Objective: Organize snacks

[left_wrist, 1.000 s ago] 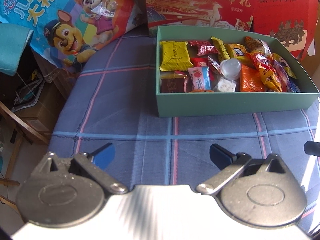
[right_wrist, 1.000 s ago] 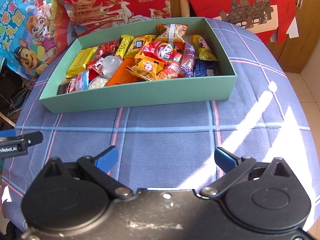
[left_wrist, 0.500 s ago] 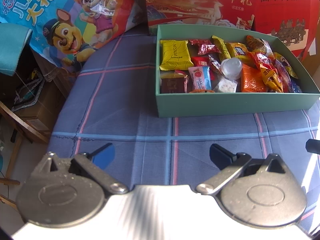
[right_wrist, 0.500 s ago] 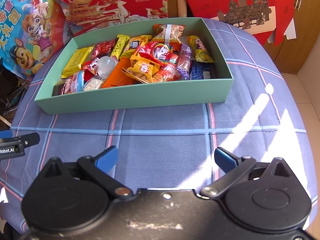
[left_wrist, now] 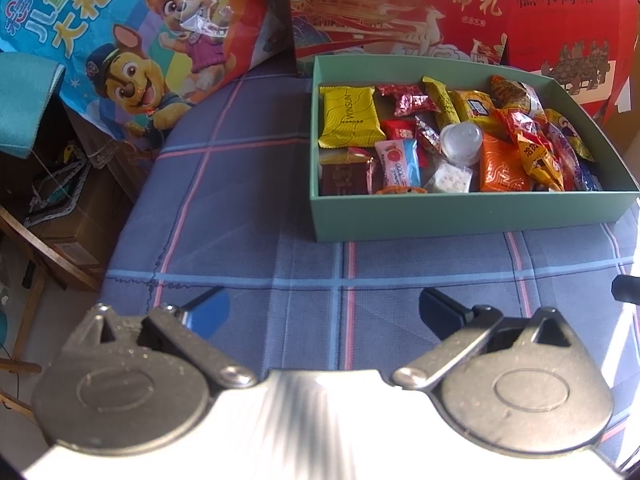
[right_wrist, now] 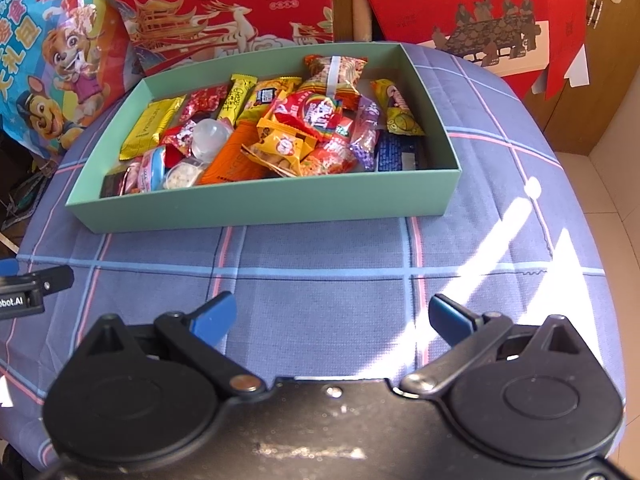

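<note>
Both your grippers hang spread and empty over the plaid tablecloth (right_wrist: 320,280): the left gripper (left_wrist: 324,312) and the right gripper (right_wrist: 332,316) sit well short of the green box (right_wrist: 260,208). Your snacks (right_wrist: 296,132) lie heaped inside that box, a yellow packet (left_wrist: 348,116) at its left end, with red gift boxes (right_wrist: 224,4) standing behind it.

Snack-filled green box (right_wrist: 256,210) beyond empty, spread hand-held gripper (right_wrist: 330,314)
</note>
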A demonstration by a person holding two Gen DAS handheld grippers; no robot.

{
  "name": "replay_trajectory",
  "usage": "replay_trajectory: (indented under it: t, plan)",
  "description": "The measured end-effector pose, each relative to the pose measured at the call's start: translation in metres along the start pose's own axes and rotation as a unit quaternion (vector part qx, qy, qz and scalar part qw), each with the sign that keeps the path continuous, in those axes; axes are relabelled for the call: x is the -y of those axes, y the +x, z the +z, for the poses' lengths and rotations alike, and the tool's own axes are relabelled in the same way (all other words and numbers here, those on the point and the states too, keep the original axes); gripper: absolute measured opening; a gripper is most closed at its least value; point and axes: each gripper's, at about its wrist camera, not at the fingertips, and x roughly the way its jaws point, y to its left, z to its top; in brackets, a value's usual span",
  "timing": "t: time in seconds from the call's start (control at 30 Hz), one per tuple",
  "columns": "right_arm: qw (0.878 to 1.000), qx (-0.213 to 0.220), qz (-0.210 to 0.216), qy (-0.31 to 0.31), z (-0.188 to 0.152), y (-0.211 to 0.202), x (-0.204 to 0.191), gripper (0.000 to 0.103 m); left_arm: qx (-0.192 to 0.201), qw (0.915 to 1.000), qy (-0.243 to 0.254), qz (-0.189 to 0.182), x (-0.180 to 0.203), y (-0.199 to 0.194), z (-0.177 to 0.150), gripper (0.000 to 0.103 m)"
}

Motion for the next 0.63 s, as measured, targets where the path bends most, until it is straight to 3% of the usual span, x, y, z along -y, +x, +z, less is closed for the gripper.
replay_trajectory:
  t: [0.63]
  plan:
    - [1.000, -0.001, -0.014, -0.004, 0.0011, 0.0018, 0.0005, 0.103, 0.000, 0.9997, 0.025, -0.006, 0.0100, -0.0018, -0.0021, 0.103]
